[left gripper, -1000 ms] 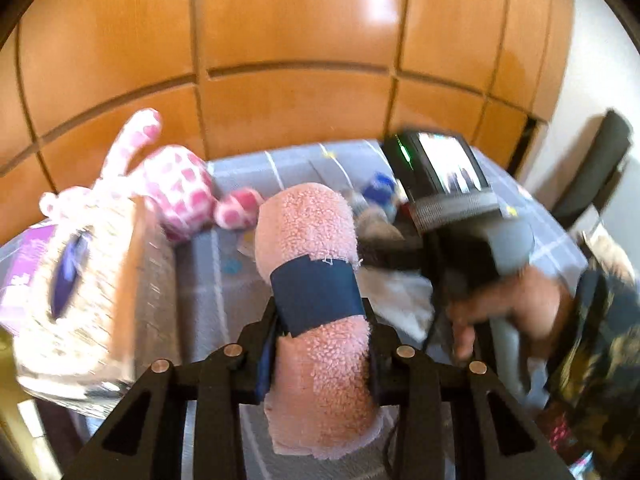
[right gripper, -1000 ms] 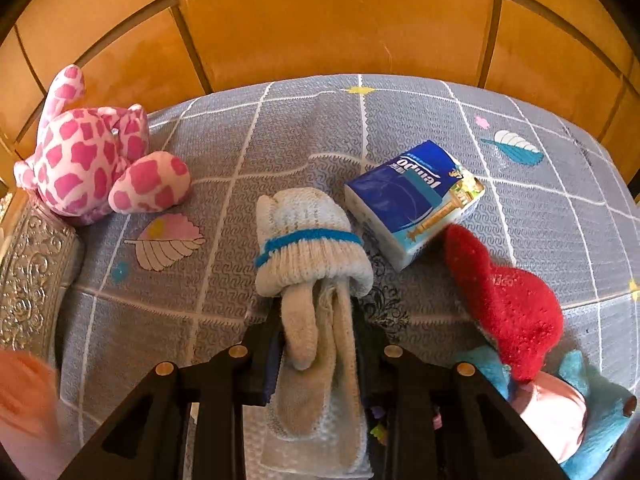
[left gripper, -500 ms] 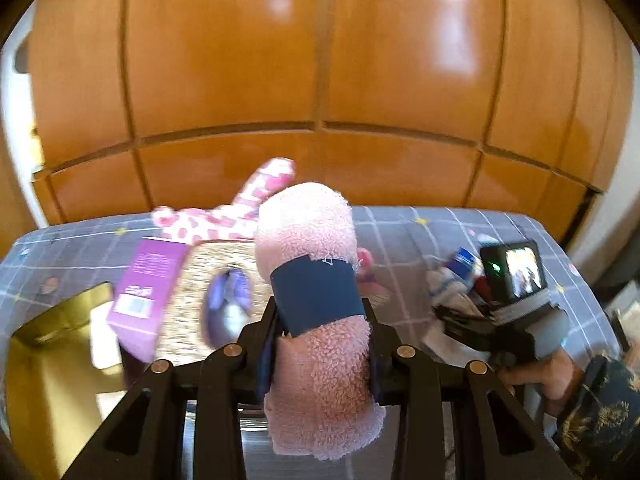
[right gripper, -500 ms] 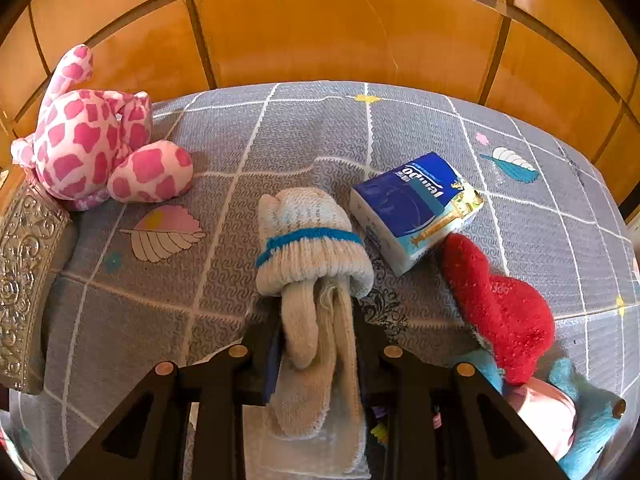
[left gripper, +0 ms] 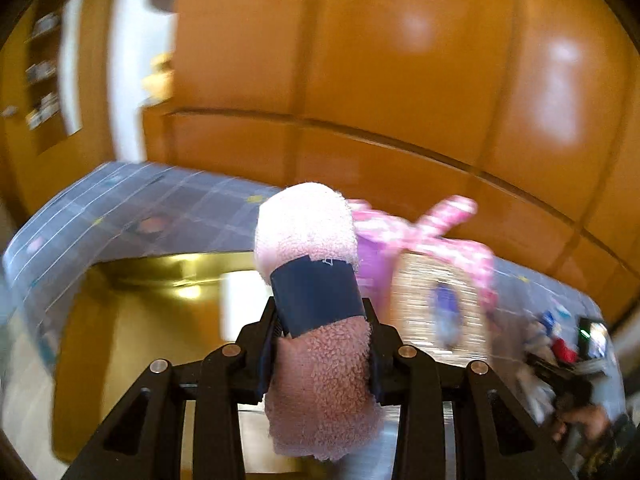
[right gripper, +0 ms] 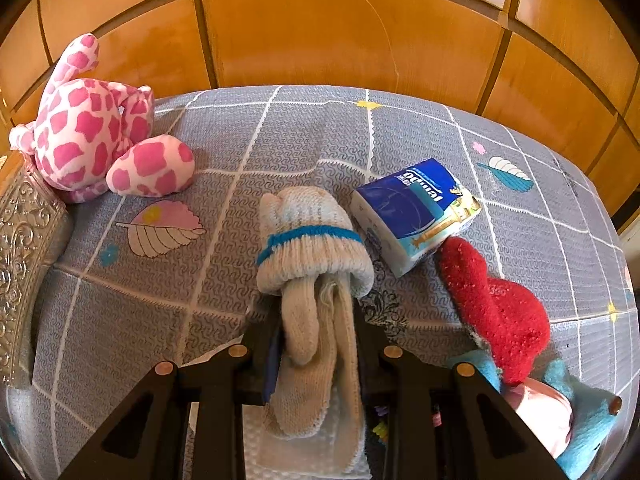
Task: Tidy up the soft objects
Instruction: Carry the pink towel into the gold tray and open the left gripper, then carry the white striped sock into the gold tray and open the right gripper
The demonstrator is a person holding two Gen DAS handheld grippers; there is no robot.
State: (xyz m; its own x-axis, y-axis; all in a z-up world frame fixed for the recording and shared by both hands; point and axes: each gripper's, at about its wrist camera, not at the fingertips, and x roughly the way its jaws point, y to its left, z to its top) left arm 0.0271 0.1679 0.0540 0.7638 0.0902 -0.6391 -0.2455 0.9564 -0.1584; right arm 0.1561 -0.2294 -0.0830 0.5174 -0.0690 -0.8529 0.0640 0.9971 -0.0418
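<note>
Your left tool is clamped on the pink rolled towel, squeezing it just below its dark blue band. The roll looks light, plush and squashy, so it should compress rather than slip; gripping at or near the band, where it is bound tight, seems the safest hold. It hangs in the air over the near edge of the gold tray, which lies on the grey patterned cloth.

Your right tool is closed on the cream knitted socks, a floppy bundle tied by a blue band, resting low over the cloth beside the blue tissue pack and the red sock.

Compared with half a second ago, your left view has swung leftward: the tray now fills the lower left, while the pink spotted plush and the woven tissue box have slid to the right, blurred. The right tool's view has hardly changed.
</note>
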